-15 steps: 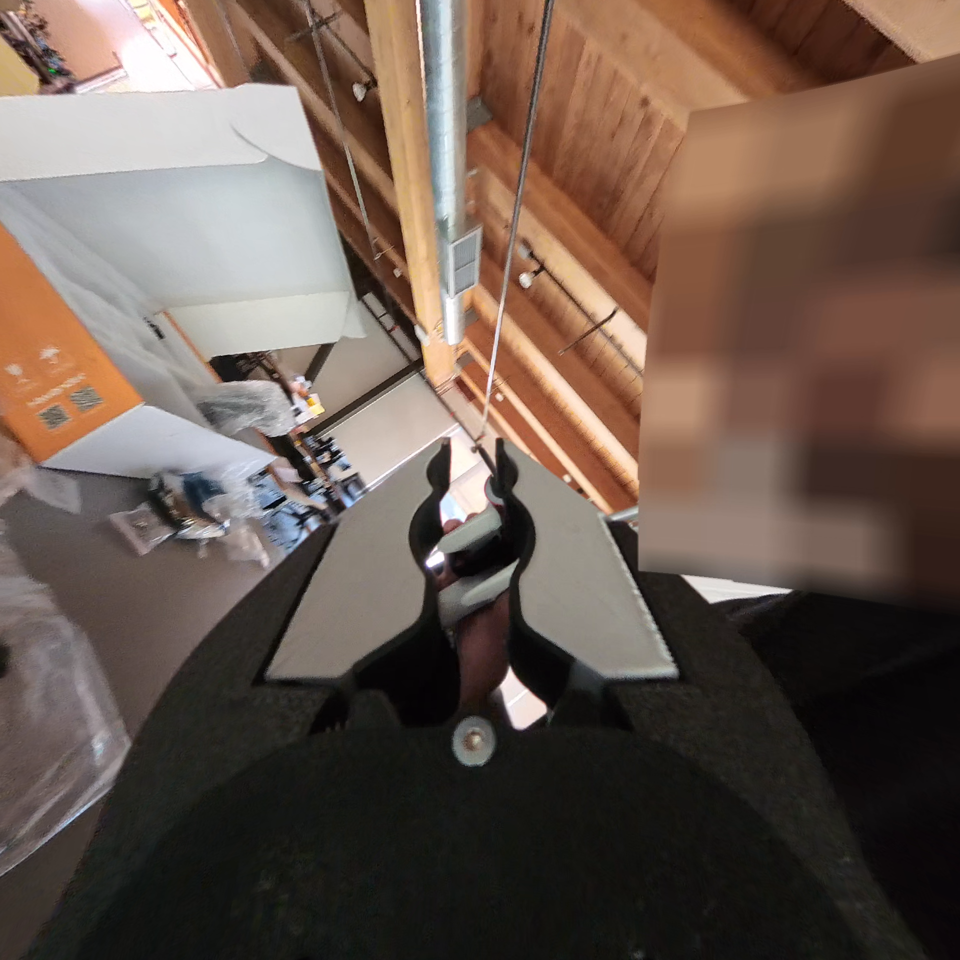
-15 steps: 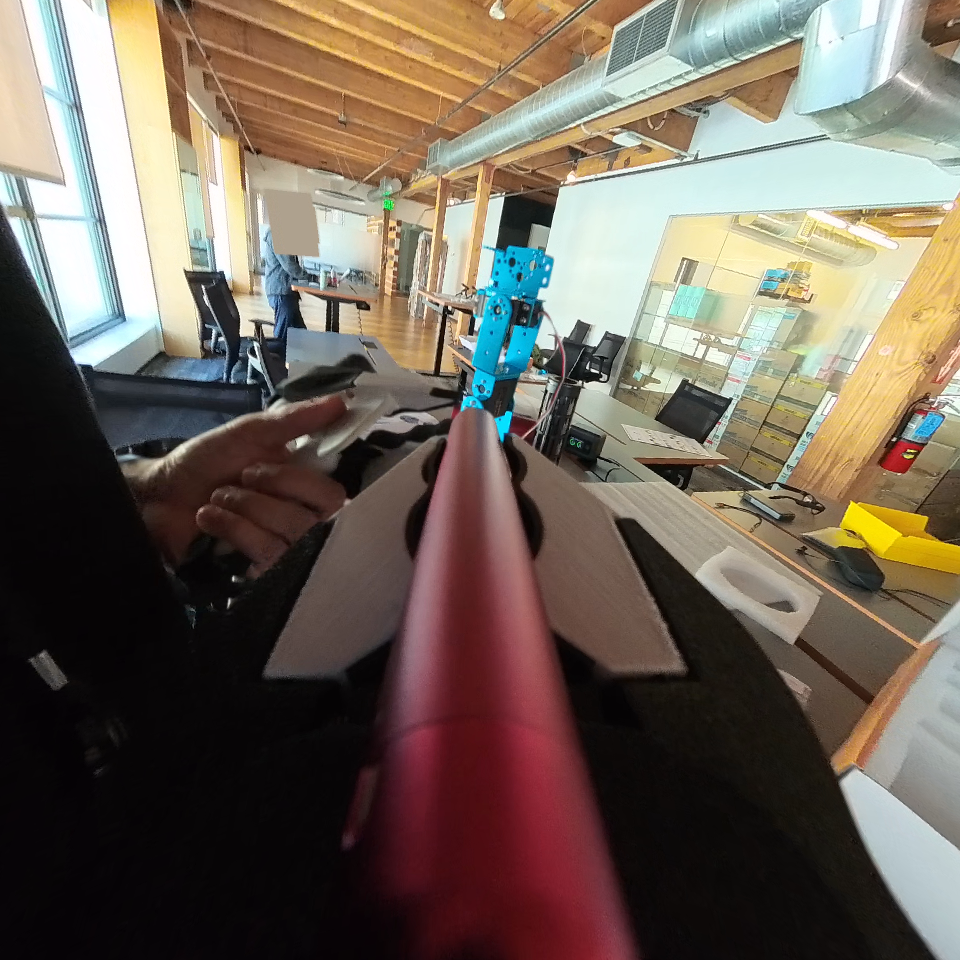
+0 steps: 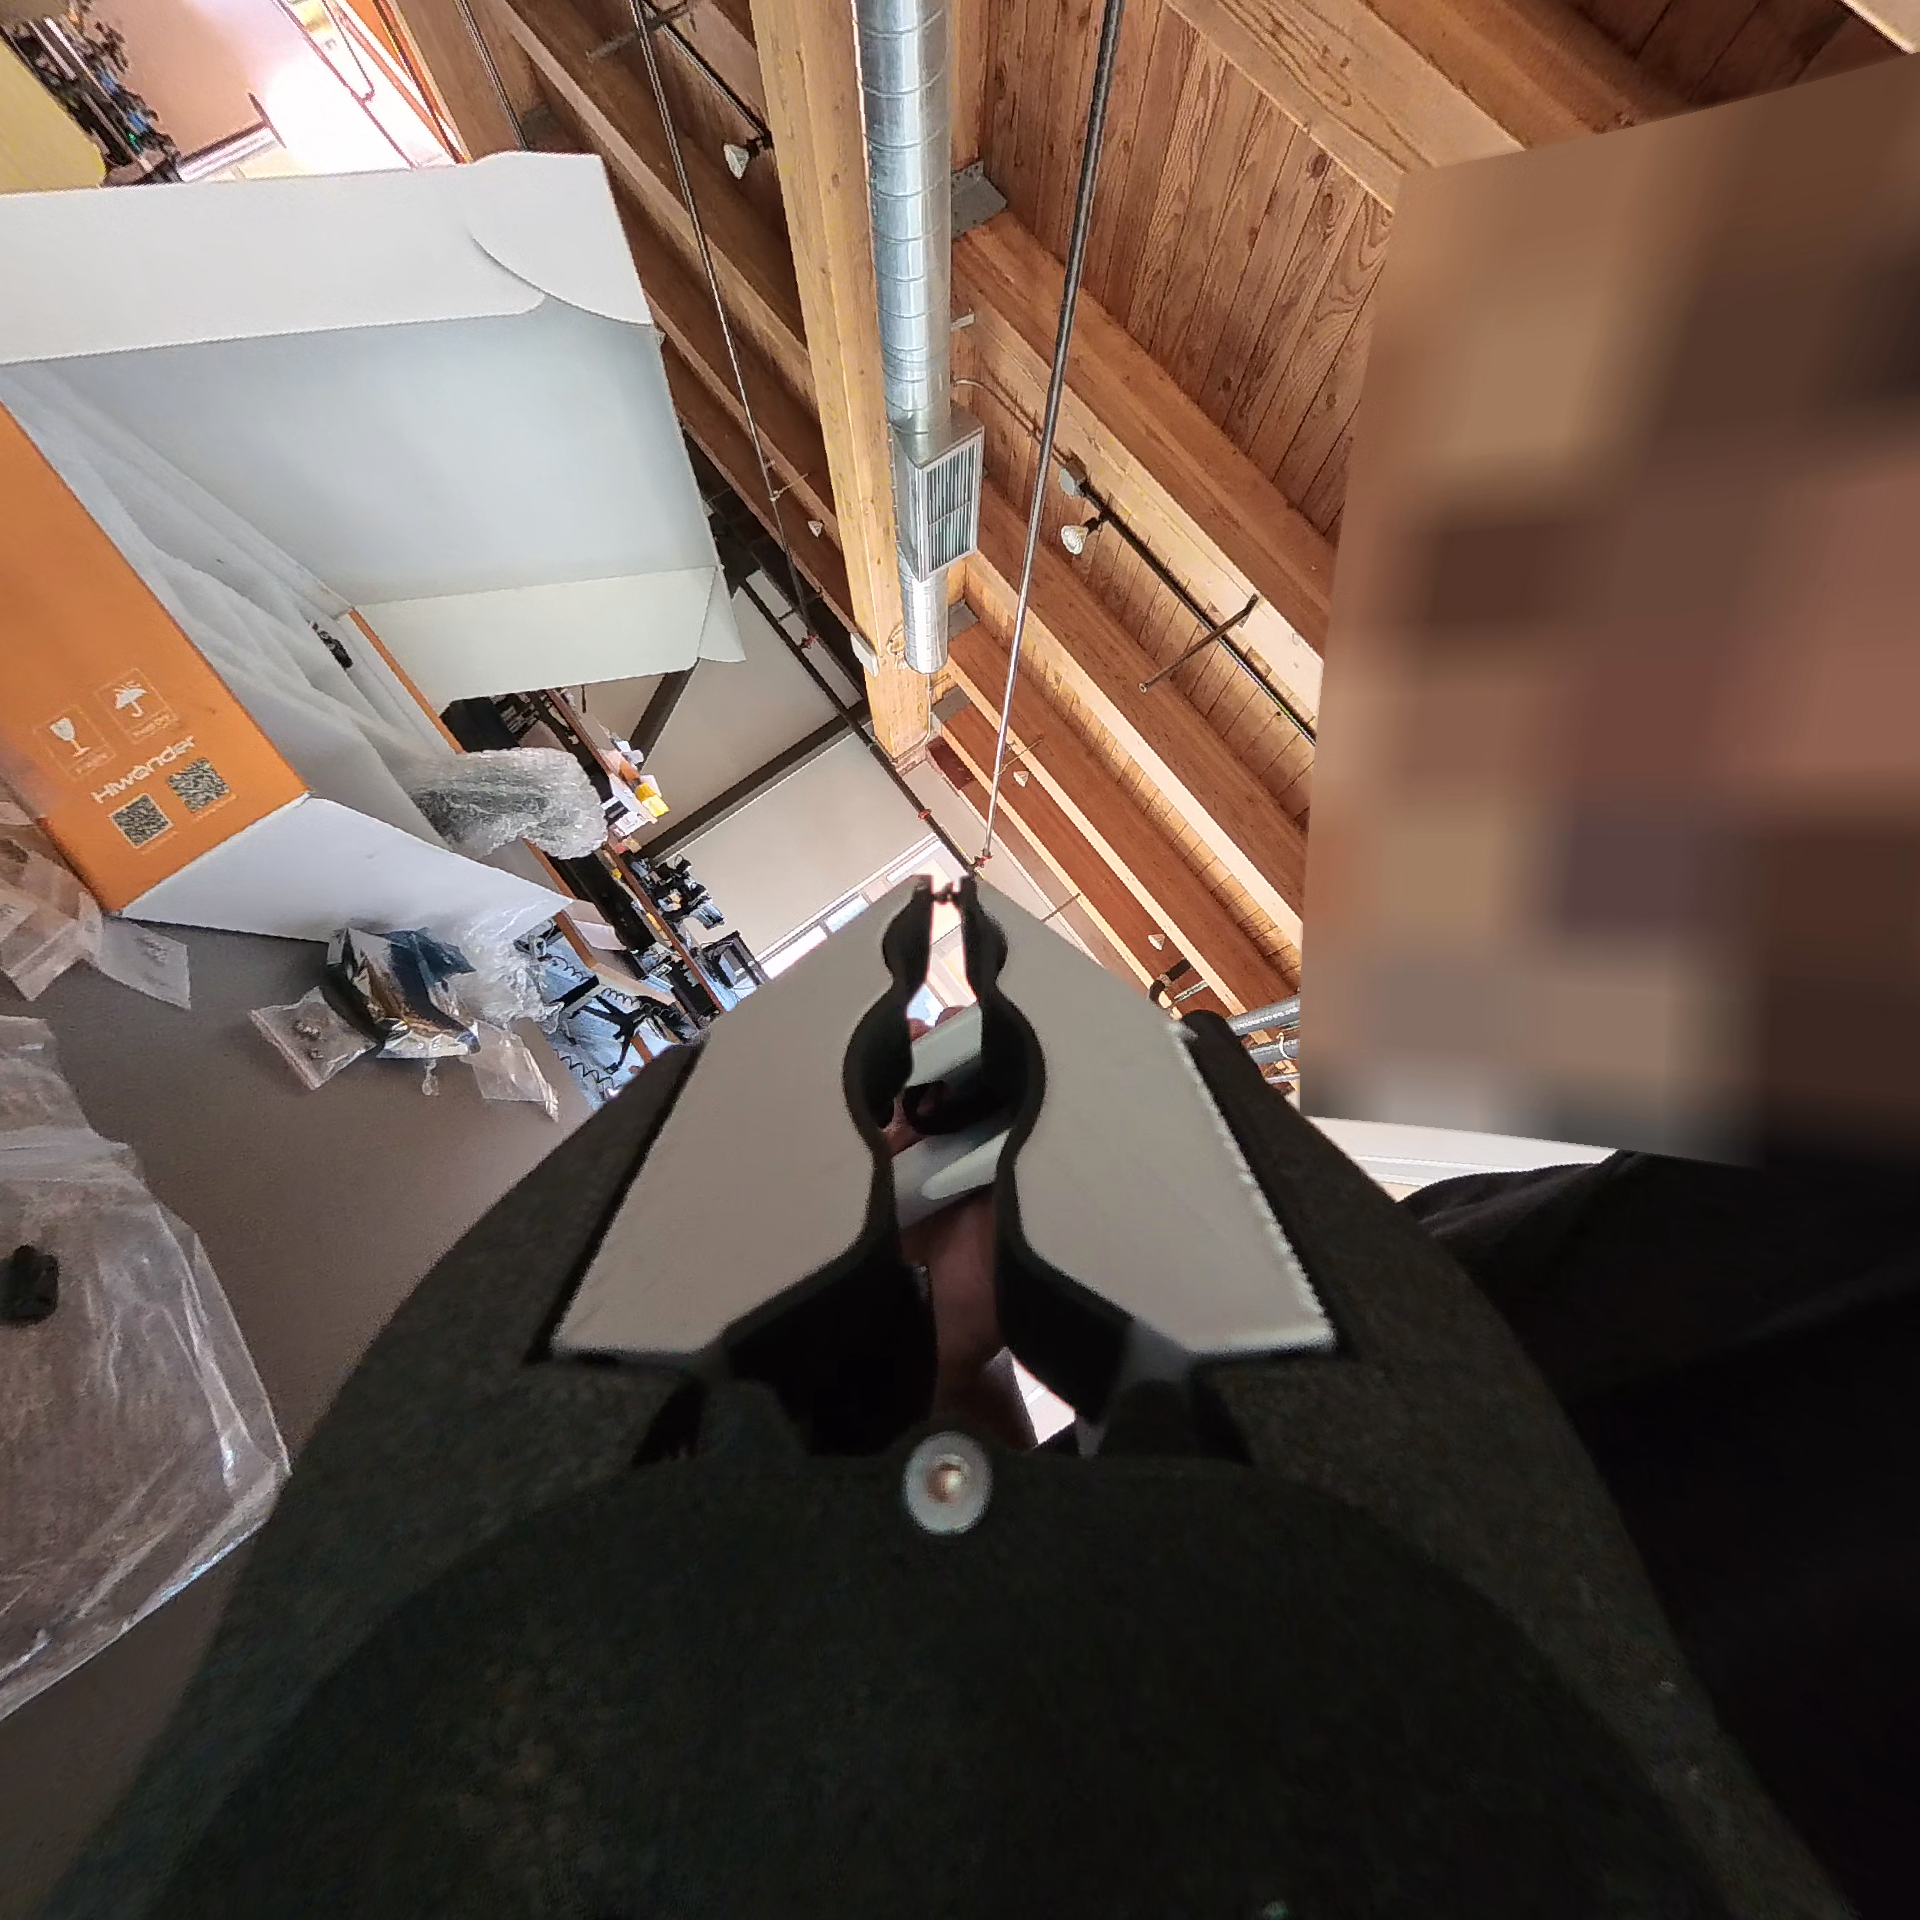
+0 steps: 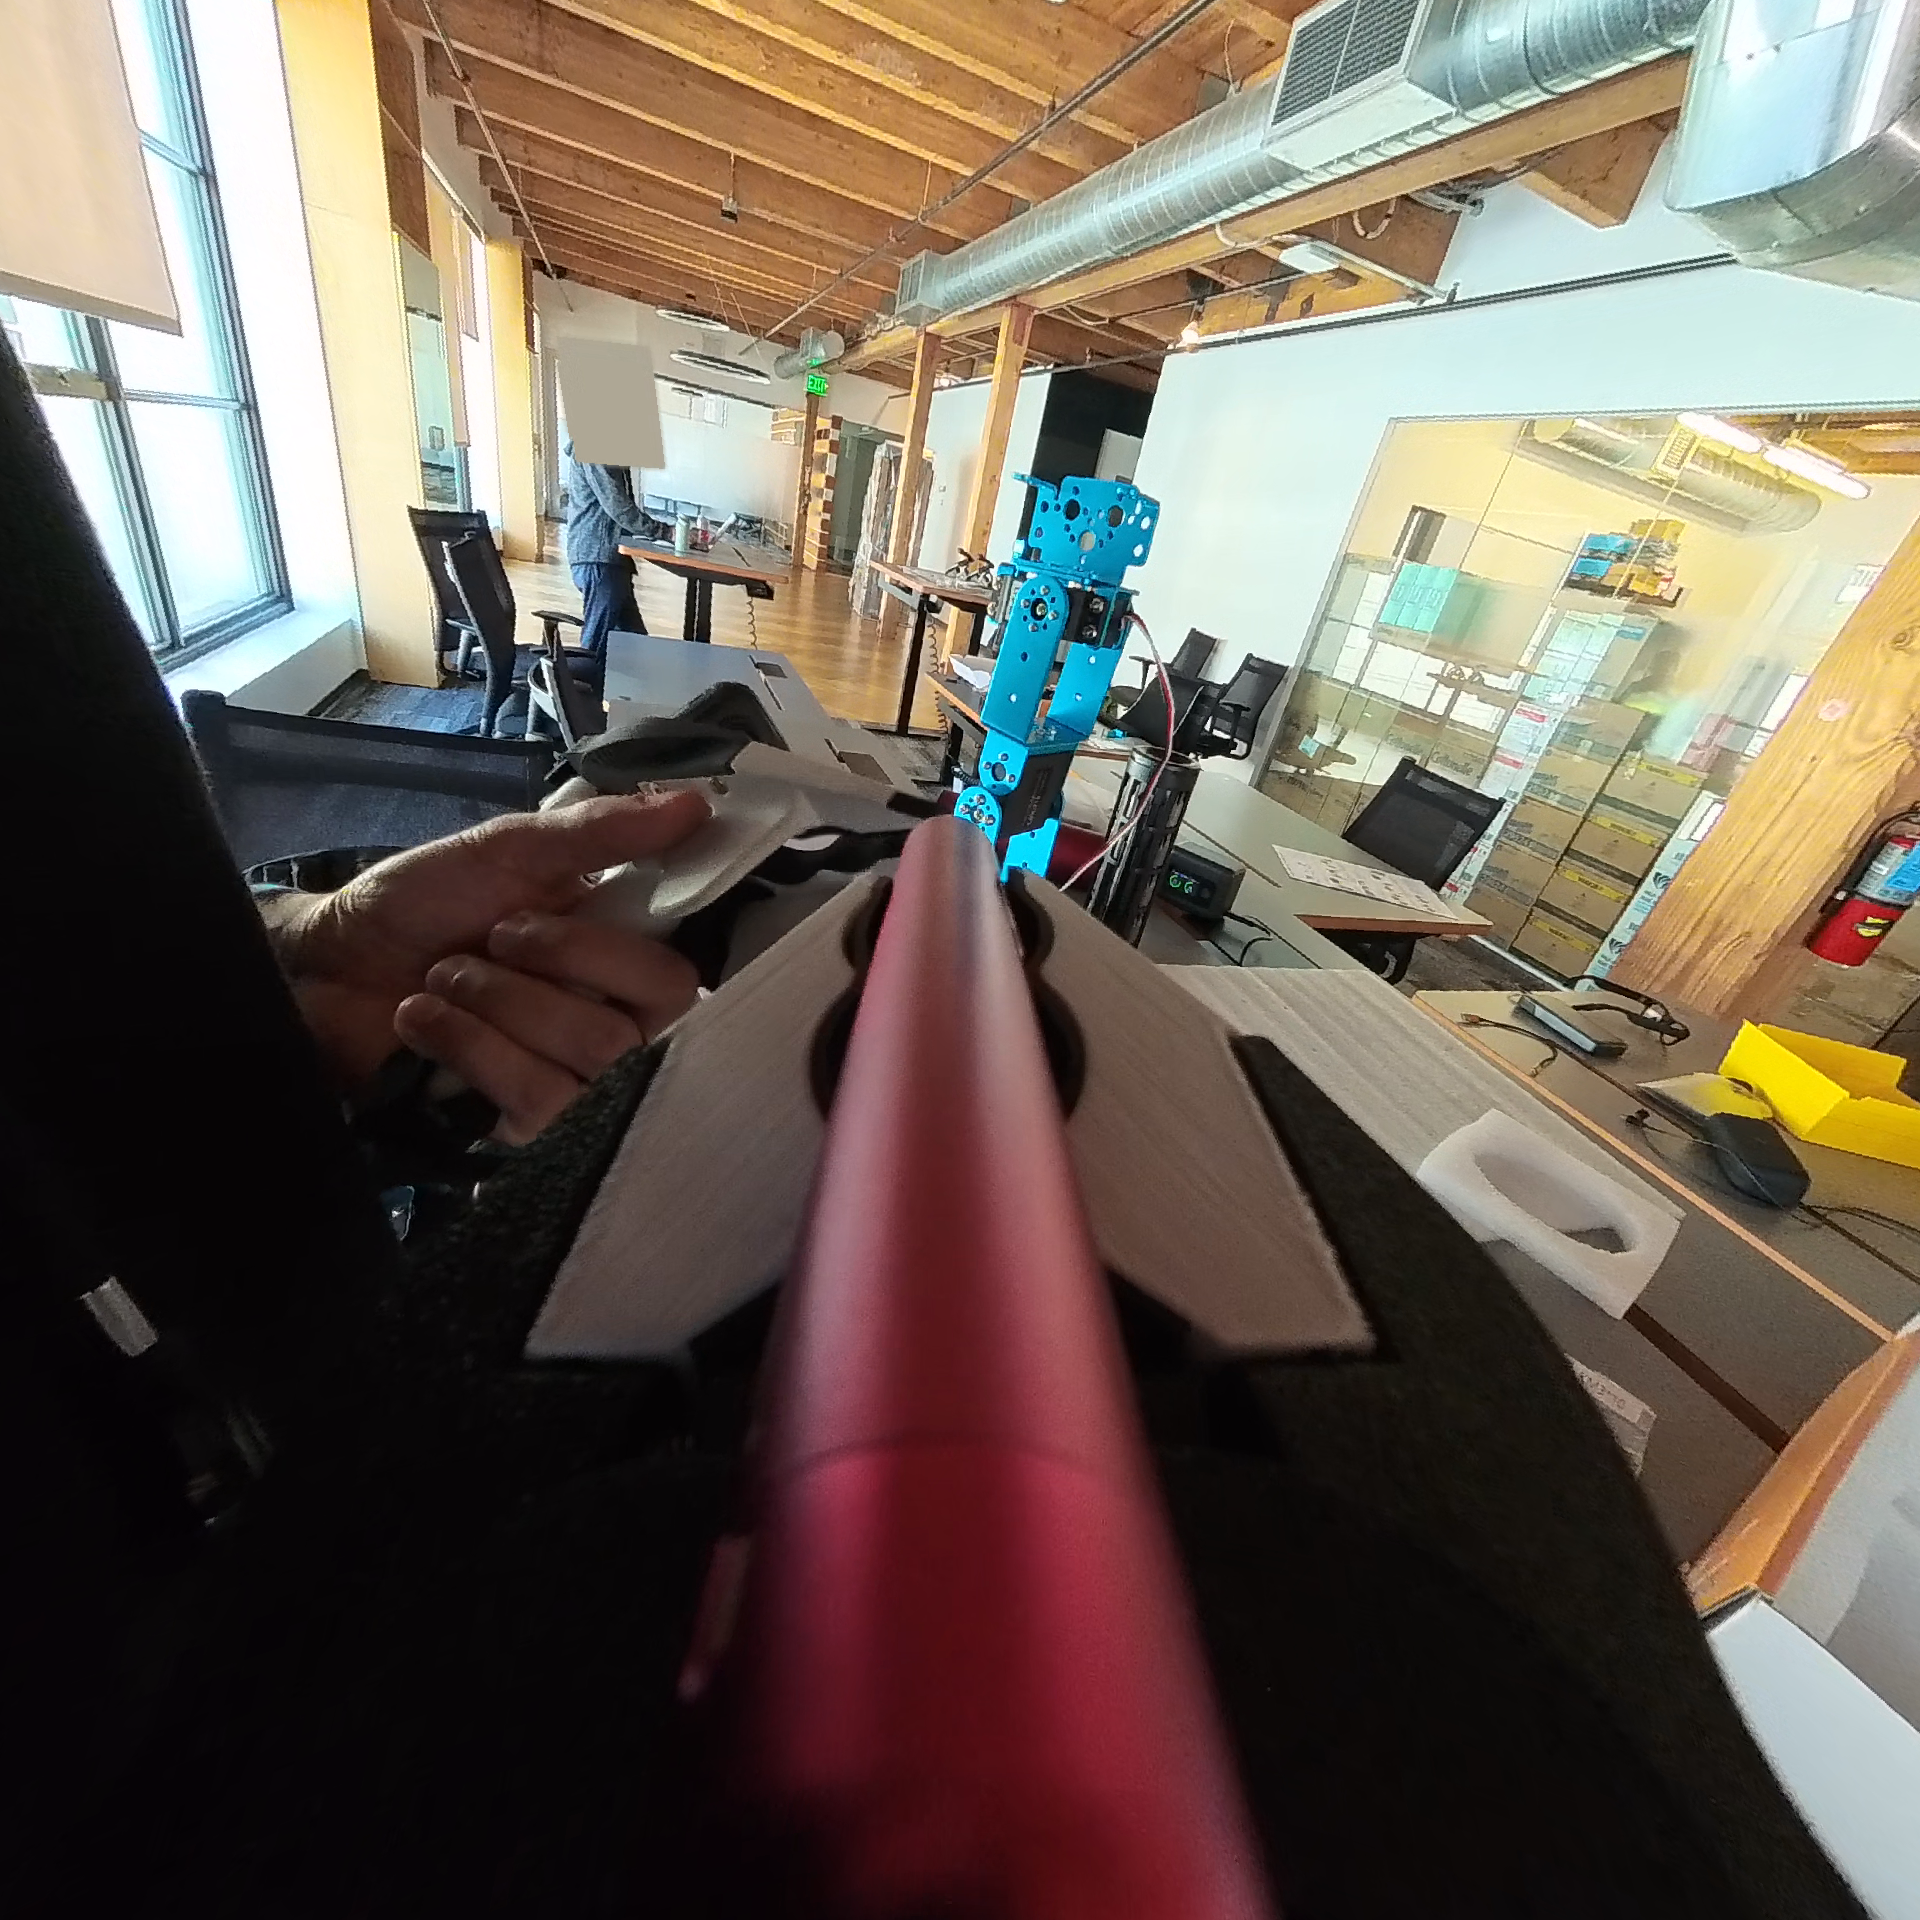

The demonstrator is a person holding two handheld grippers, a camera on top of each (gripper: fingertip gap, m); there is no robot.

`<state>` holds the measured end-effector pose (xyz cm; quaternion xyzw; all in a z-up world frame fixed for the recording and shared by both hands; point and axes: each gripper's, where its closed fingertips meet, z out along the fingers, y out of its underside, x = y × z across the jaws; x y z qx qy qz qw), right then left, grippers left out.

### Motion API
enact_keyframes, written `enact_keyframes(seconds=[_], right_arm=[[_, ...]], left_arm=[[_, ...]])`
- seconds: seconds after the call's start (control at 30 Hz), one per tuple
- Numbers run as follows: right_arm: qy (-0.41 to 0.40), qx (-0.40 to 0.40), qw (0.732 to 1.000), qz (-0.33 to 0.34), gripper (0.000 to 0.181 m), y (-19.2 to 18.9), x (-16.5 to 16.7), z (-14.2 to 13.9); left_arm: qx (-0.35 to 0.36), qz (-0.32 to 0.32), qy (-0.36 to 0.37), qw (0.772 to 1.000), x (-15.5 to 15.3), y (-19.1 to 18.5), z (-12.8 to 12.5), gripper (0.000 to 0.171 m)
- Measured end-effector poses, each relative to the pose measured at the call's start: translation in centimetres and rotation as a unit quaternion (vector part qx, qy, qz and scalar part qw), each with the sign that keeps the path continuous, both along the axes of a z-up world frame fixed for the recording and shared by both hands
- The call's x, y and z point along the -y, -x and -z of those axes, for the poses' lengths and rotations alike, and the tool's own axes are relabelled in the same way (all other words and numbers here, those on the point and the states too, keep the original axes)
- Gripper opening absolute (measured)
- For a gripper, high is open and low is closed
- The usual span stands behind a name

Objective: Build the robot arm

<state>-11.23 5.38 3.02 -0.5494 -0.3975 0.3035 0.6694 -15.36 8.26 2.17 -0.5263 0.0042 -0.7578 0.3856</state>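
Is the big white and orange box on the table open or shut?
Open. In the left wrist view the white and orange box has its white lid flap raised above the body, and white ribbed lining shows inside. Whether anything lies inside, cannot tell.

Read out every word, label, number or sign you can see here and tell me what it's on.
I won't quote writing; here is what bears it.
Orange box: white print, pictograms, two square codes.
Green ceiling sign: lit letters.
Black device: green digits.
Paper sheet, stacked cartons, fire extinguisher: too small to read.

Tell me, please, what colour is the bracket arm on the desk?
Bright blue bracket arm; right wrist view.
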Motion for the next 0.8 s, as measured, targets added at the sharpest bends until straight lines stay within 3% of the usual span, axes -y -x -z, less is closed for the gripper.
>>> enact_keyframes(seconds=[0.8], right_arm=[[0.008,-0.014,1.000,-0.008,0.024,-0.28,0.20,-0.28]], left_arm=[[0.036,0.012,-0.002,0.999,0.34,0.14,-0.56,0.000]])
